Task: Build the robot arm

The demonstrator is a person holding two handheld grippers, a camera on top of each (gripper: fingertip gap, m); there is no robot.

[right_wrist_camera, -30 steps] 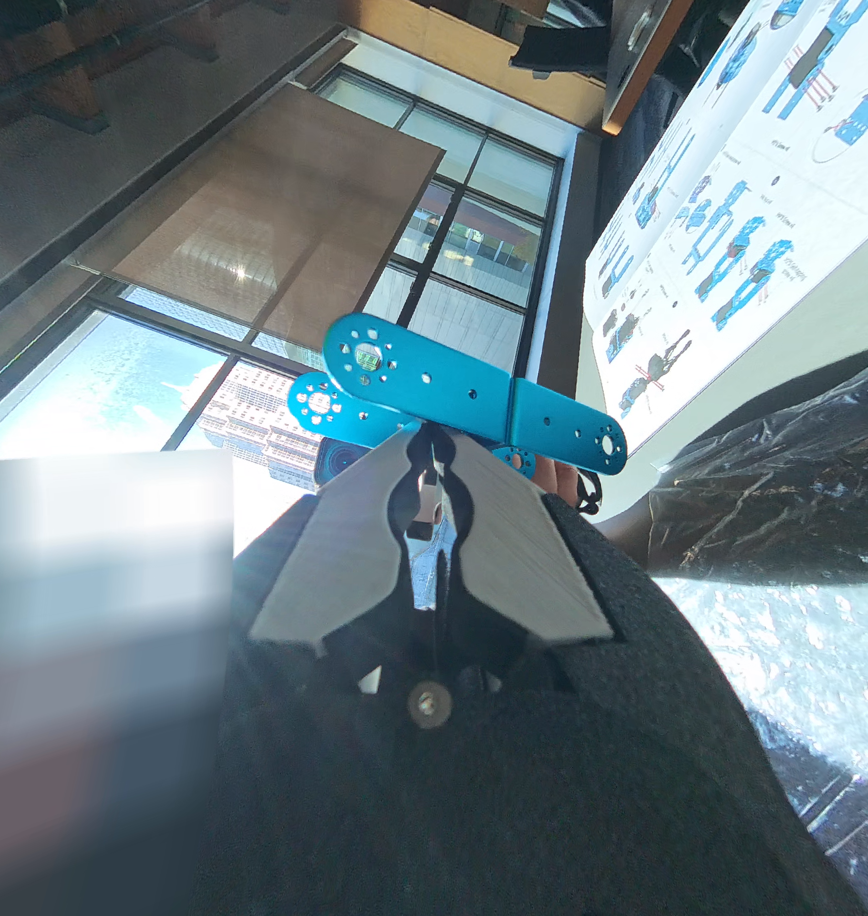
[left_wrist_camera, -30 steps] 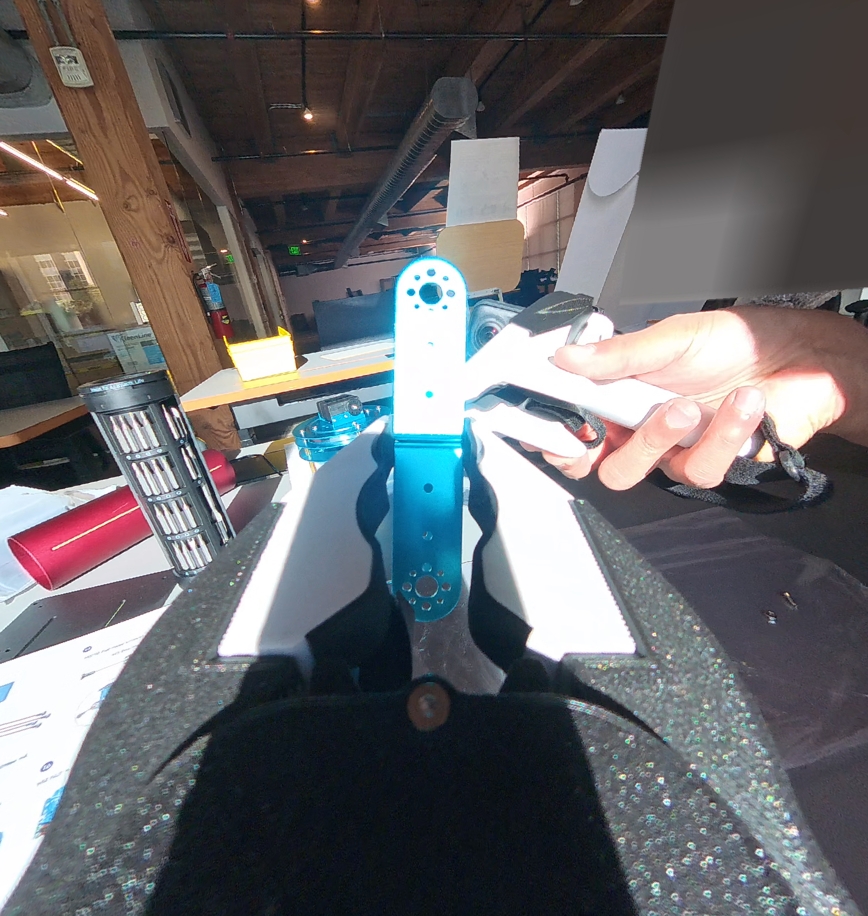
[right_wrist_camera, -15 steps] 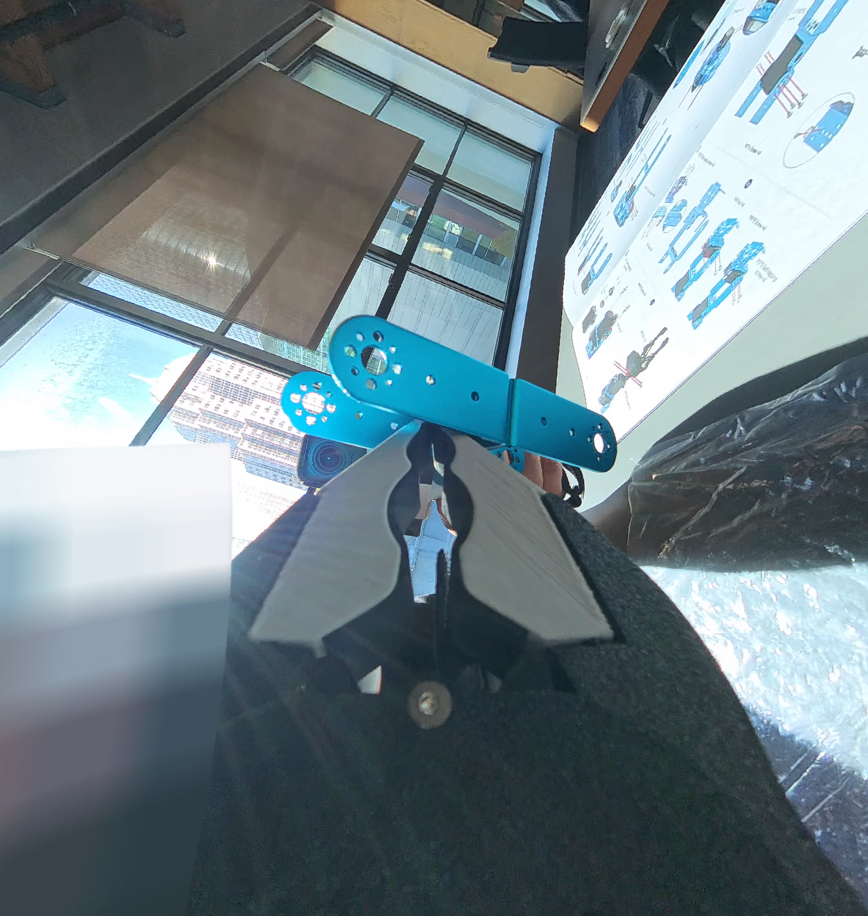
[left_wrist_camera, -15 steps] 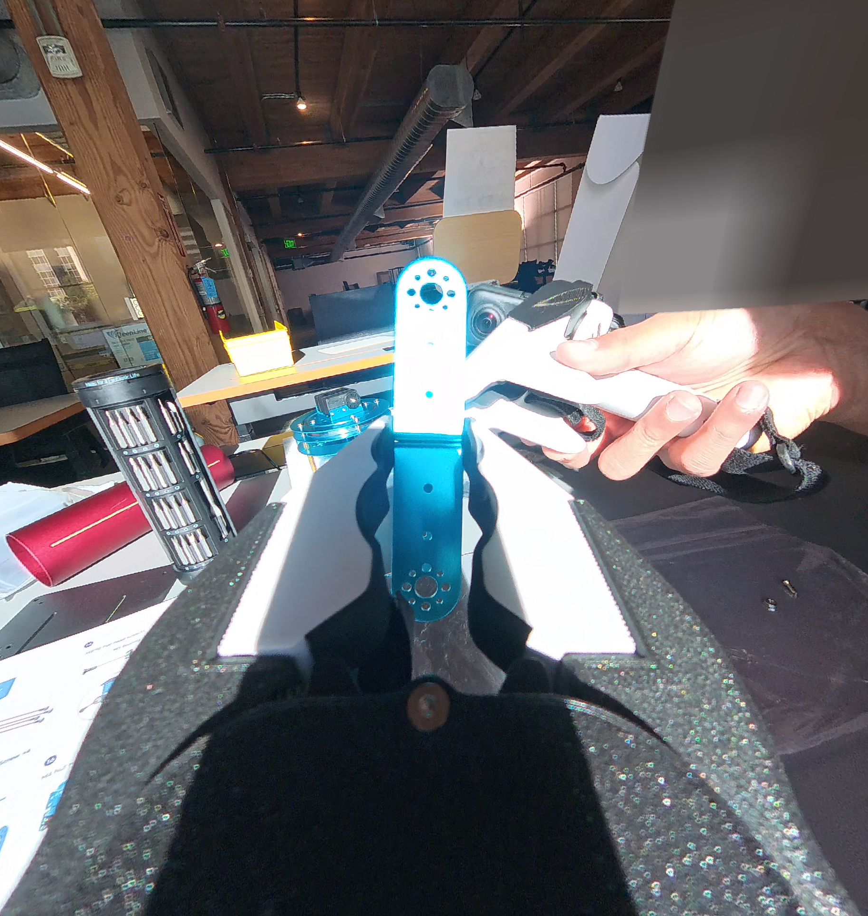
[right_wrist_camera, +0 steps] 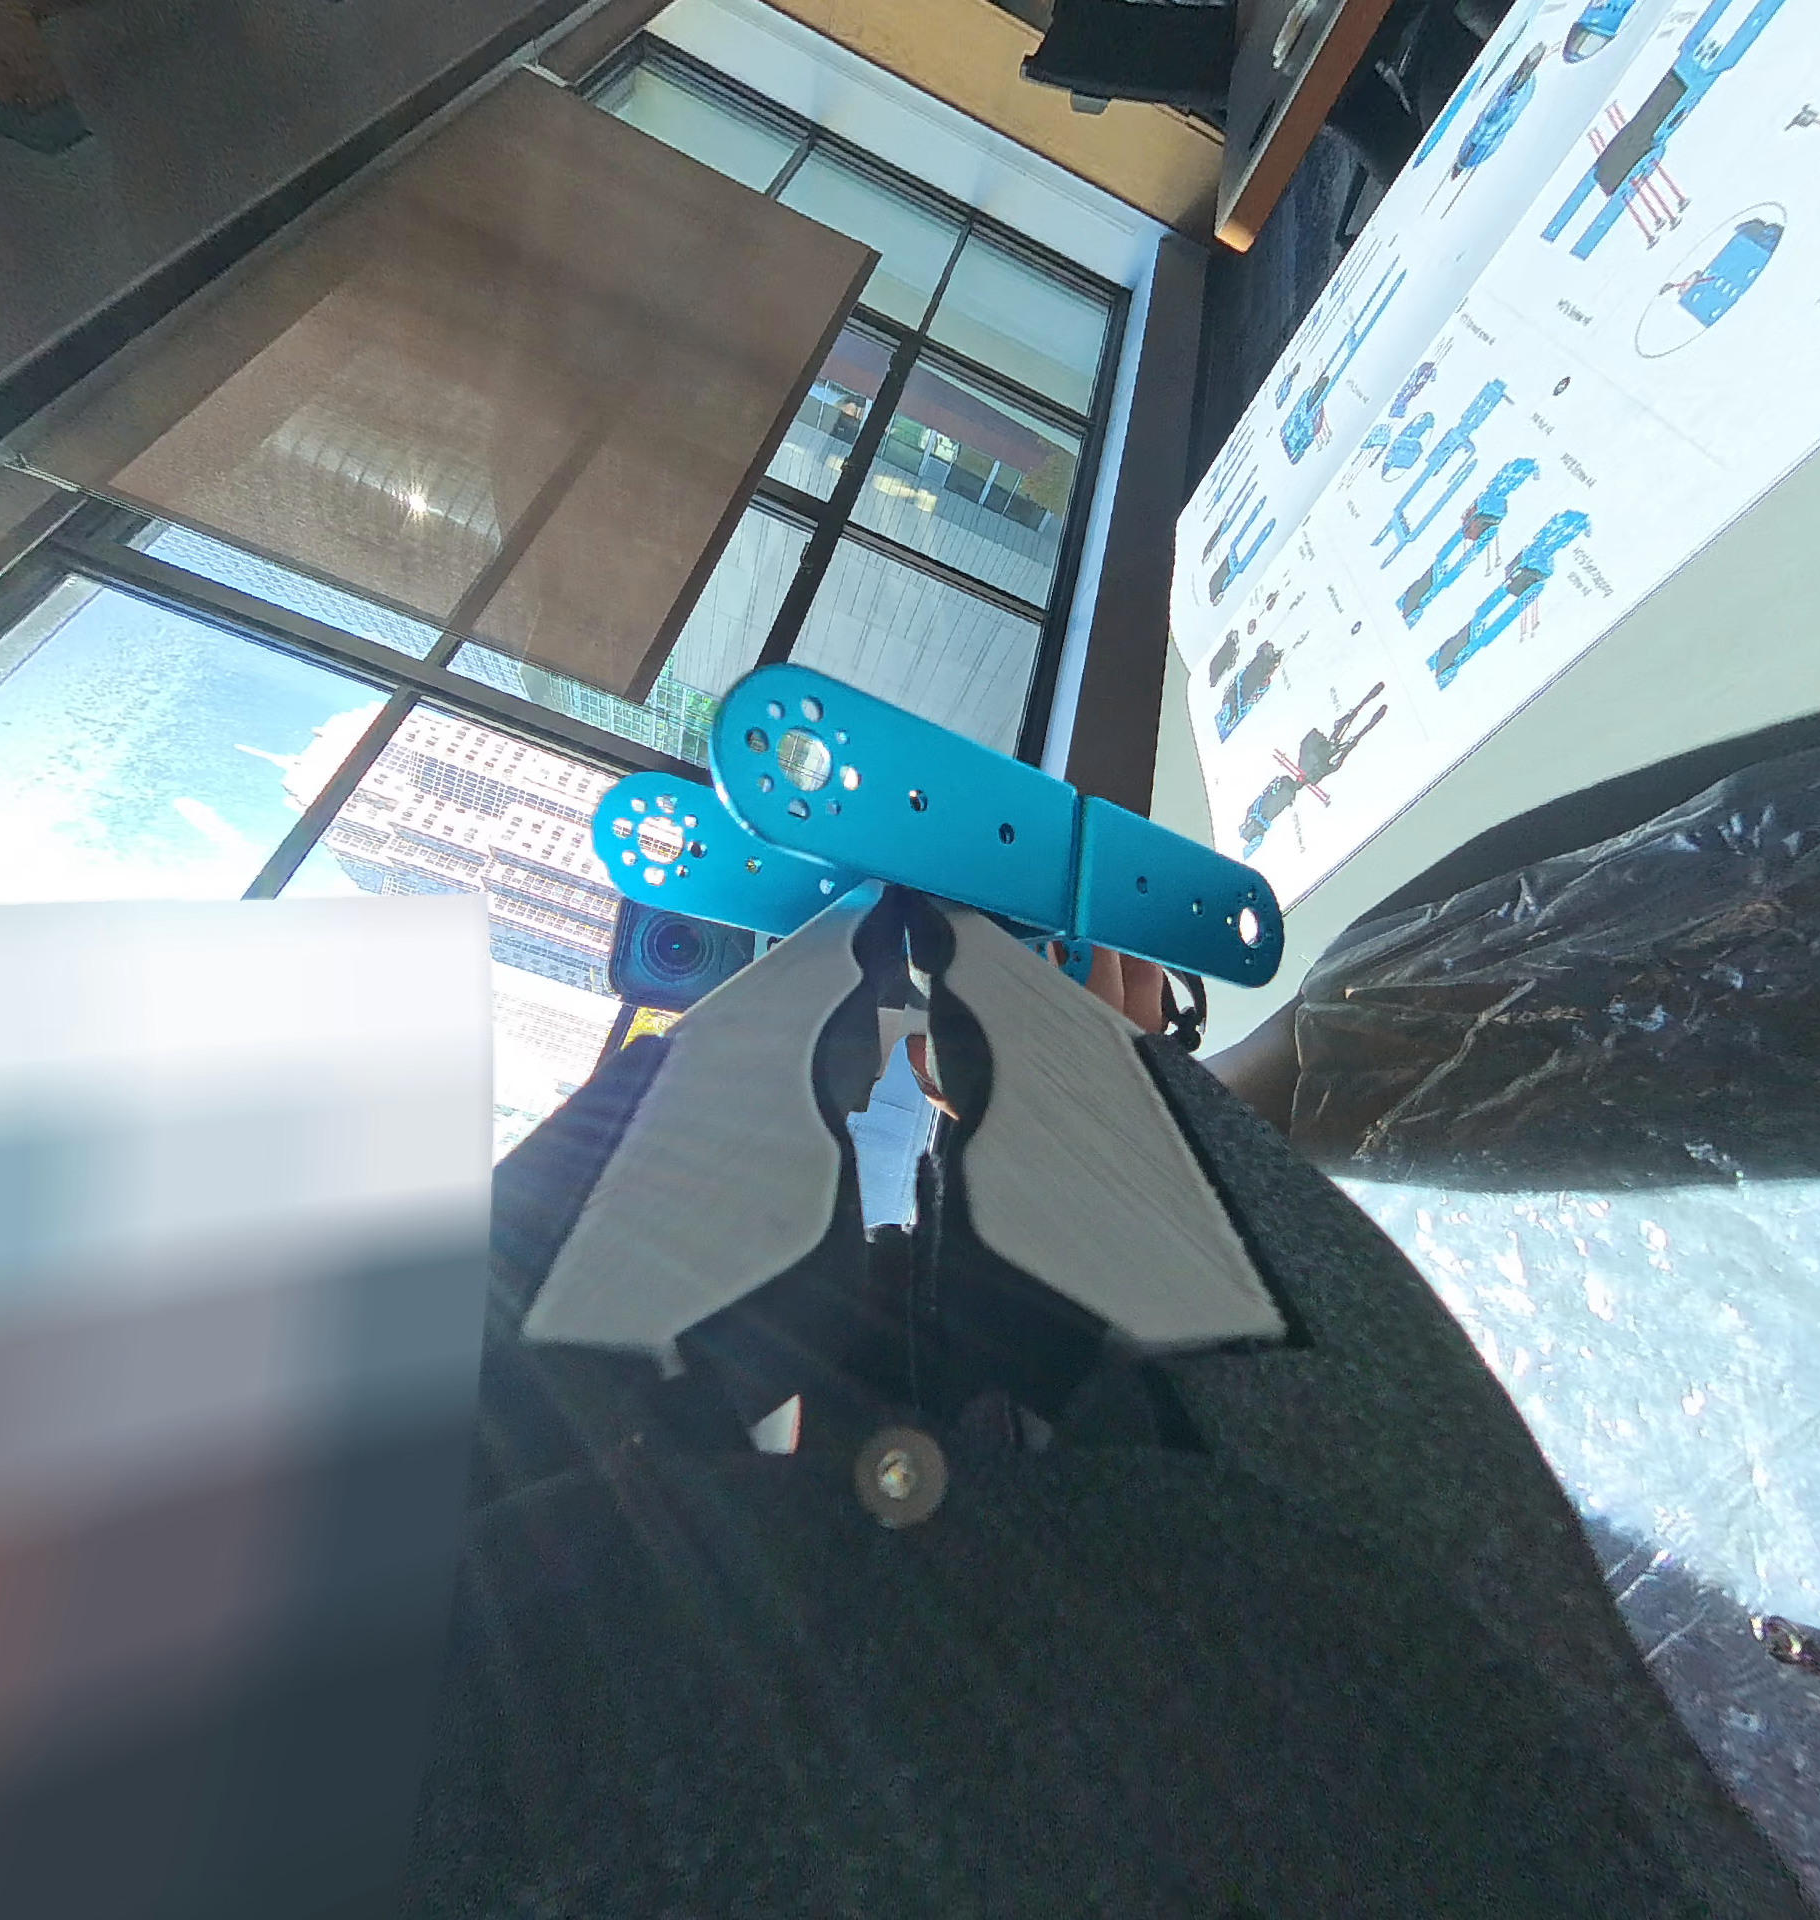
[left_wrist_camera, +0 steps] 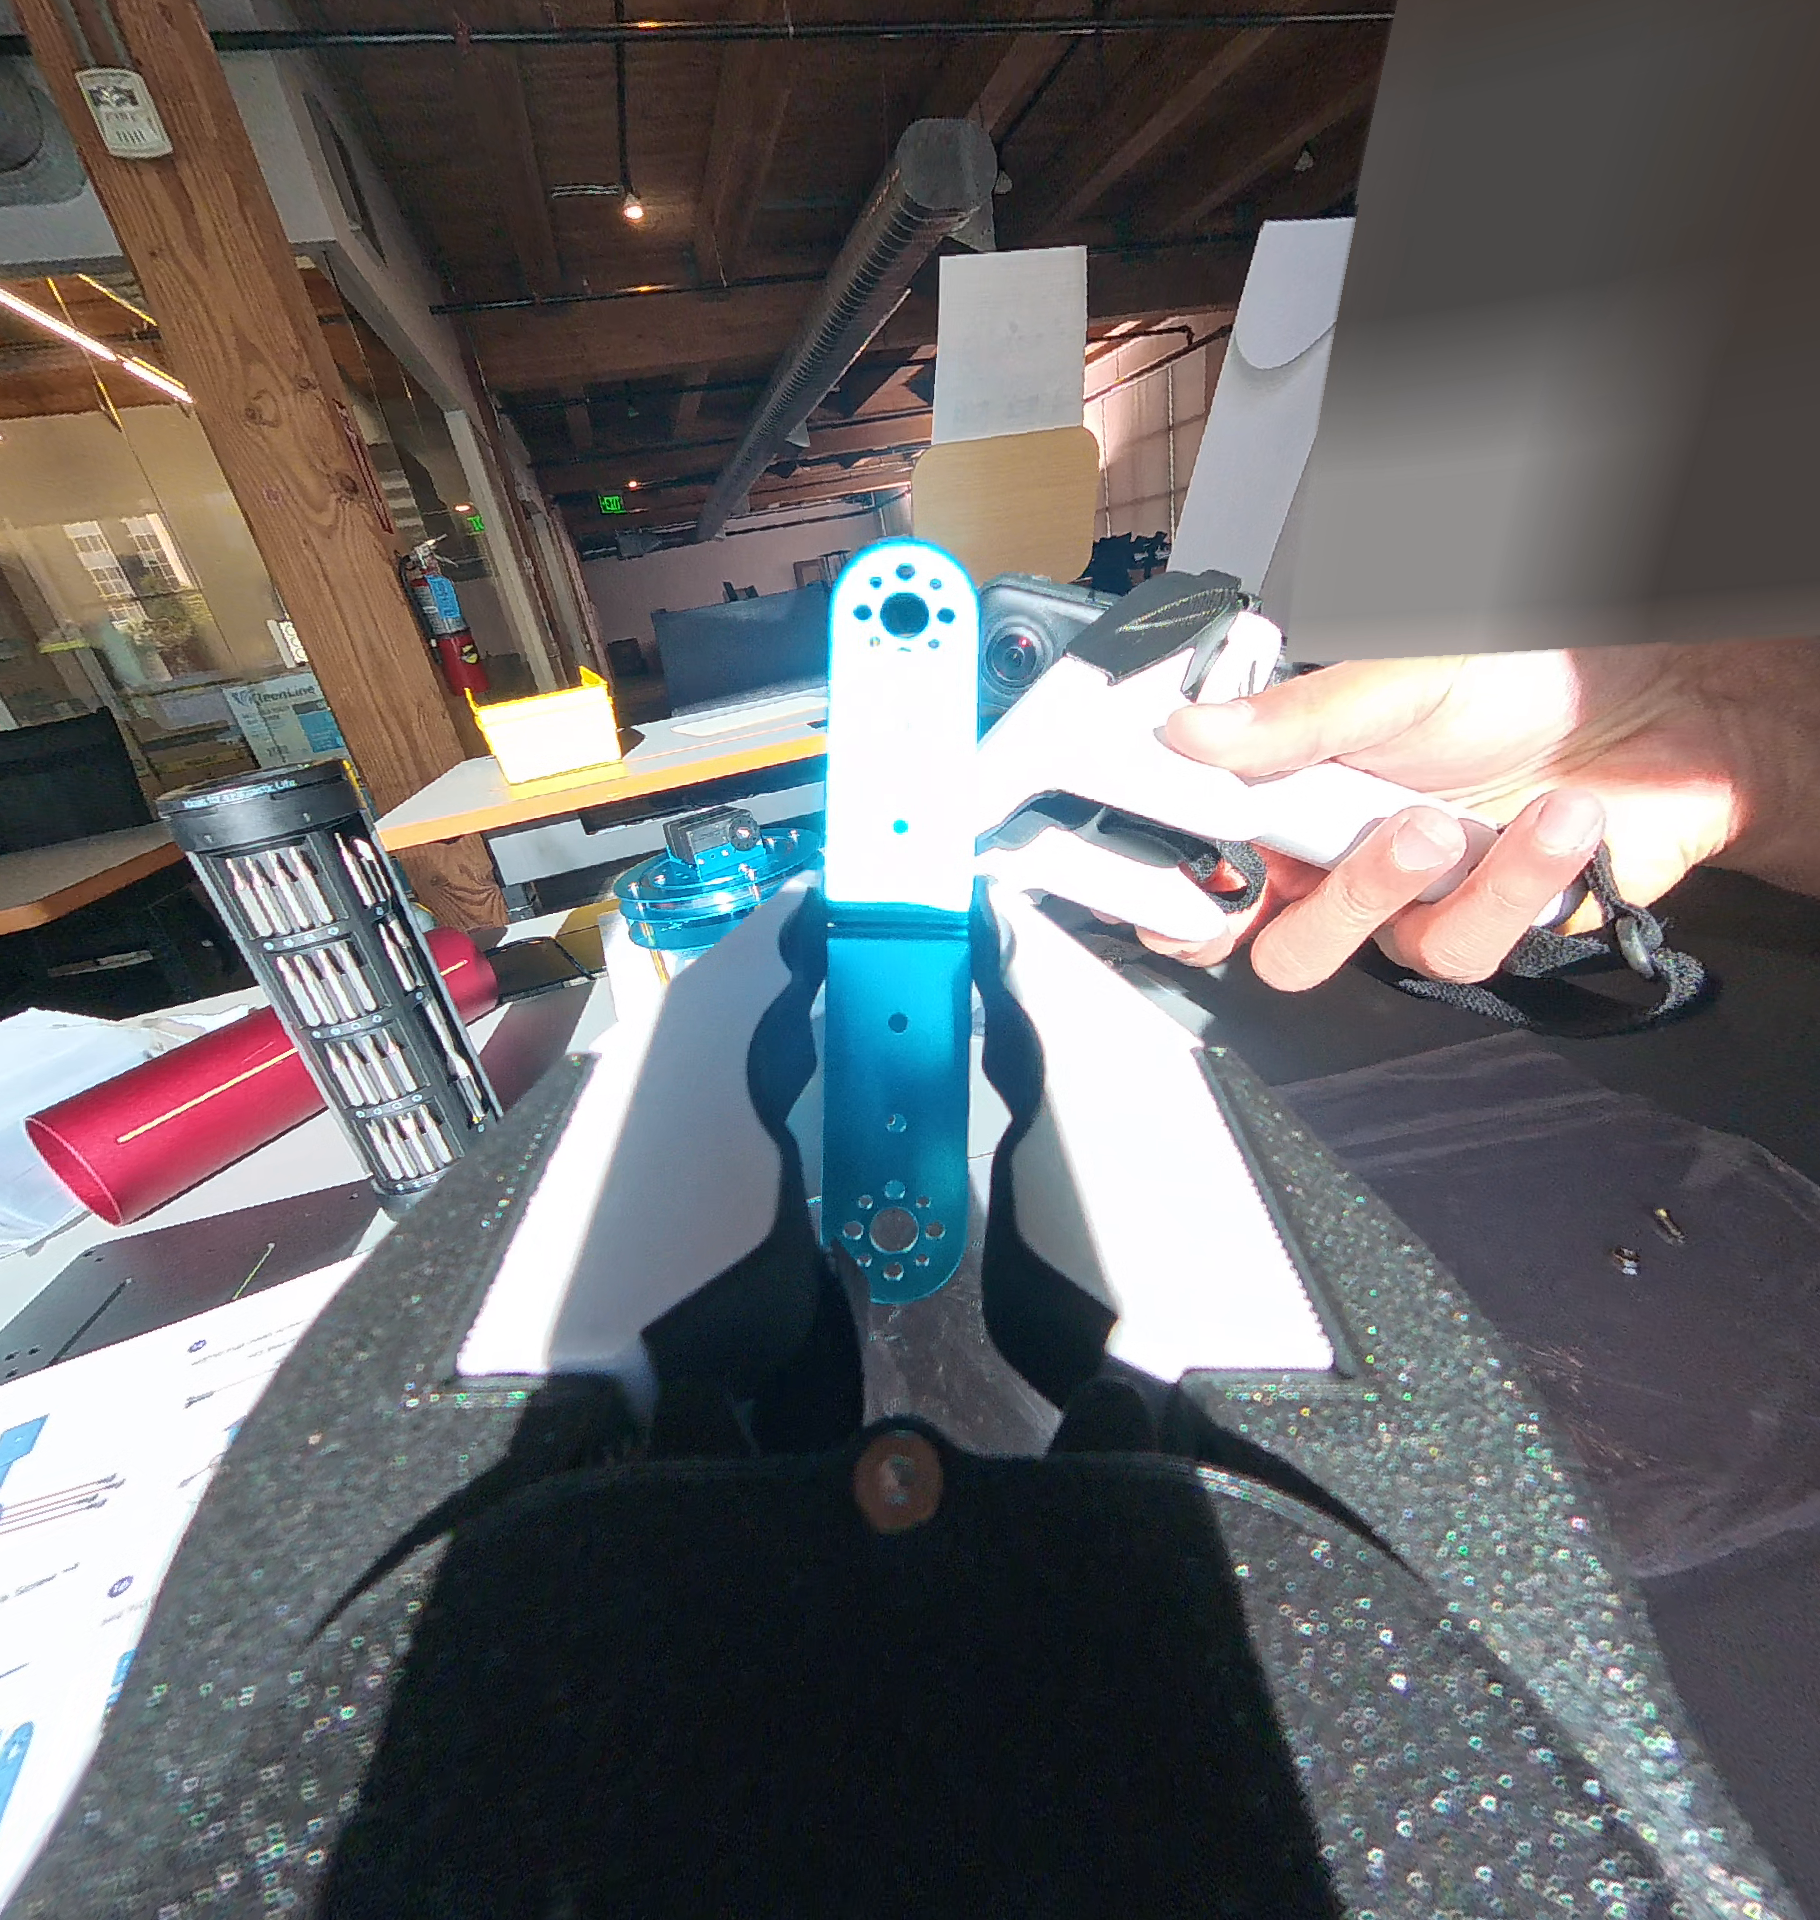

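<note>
My left gripper (left_wrist_camera: pixel 898 914) is shut on a blue metal bracket (left_wrist_camera: pixel 901 1039) with hole patterns at both ends and holds it upright above the table. My right gripper (right_wrist_camera: pixel 898 902) comes in from the right, held by a hand (left_wrist_camera: pixel 1457 758). Its white fingers (left_wrist_camera: pixel 1072 748) meet at the bracket's sunlit upper half. In the right wrist view the bracket (right_wrist_camera: pixel 989 831) lies across the nearly closed fingertips, and its second arm (right_wrist_camera: pixel 667 842) shows behind. The fingertips appear pinched on its lower edge. The left gripper's camera (right_wrist_camera: pixel 677 951) sits just beyond.
A black rack of screwdriver bits (left_wrist_camera: pixel 334 987) and a red tube (left_wrist_camera: pixel 189 1112) stand at left. A blue round base (left_wrist_camera: pixel 714 873) sits behind the bracket. A printed instruction sheet (left_wrist_camera: pixel 44 1507) lies at lower left. Small screws (left_wrist_camera: pixel 1623 1257) lie on the black plastic (right_wrist_camera: pixel 1560 956) at right. My left and right fingertips are right by each other.
Both grippers stay on the bracket. The hand with the right gripper has shifted slightly, and the right wrist view has tilted a little. Nothing was let go.
</note>
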